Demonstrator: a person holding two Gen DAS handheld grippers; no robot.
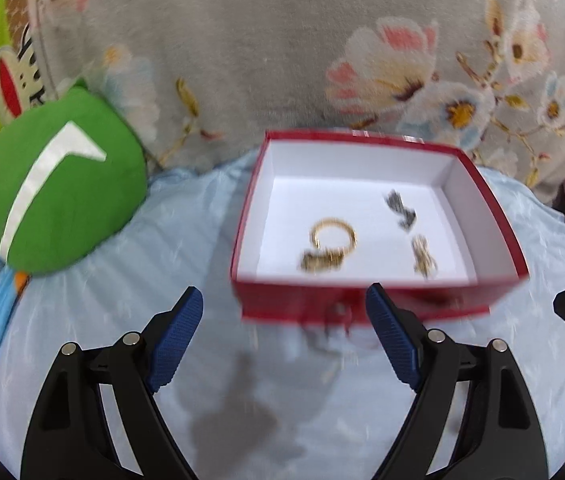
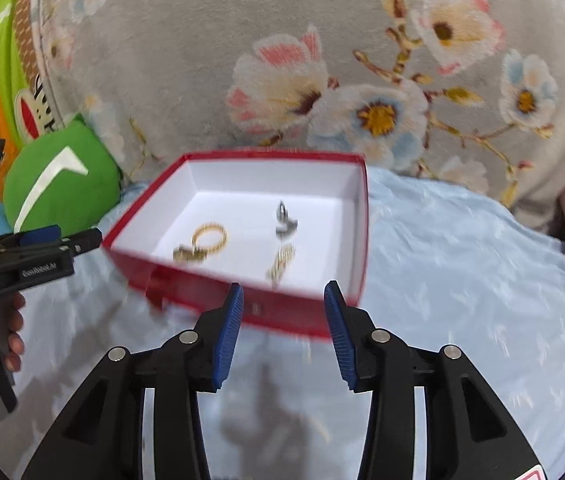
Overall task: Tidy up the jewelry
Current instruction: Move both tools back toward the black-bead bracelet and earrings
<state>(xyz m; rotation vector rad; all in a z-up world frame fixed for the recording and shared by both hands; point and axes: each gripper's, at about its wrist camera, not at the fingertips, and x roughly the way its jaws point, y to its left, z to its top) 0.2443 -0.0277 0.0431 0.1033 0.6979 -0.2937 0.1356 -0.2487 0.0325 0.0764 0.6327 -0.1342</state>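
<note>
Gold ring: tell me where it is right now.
The gold ring lies on the white floor of the red box, in its front-left part in both wrist views, left of the dark trinket and the small gold piece.

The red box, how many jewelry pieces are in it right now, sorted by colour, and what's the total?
Inside the red cardboard box, white-lined and open-topped; the frames are blurred, so only colour is clear:
Gold-coloured: 2, a gold ring-shaped piece and a small gold piece
Silver or dark metal: 1, a small silver-grey piece
Total: 3
</note>
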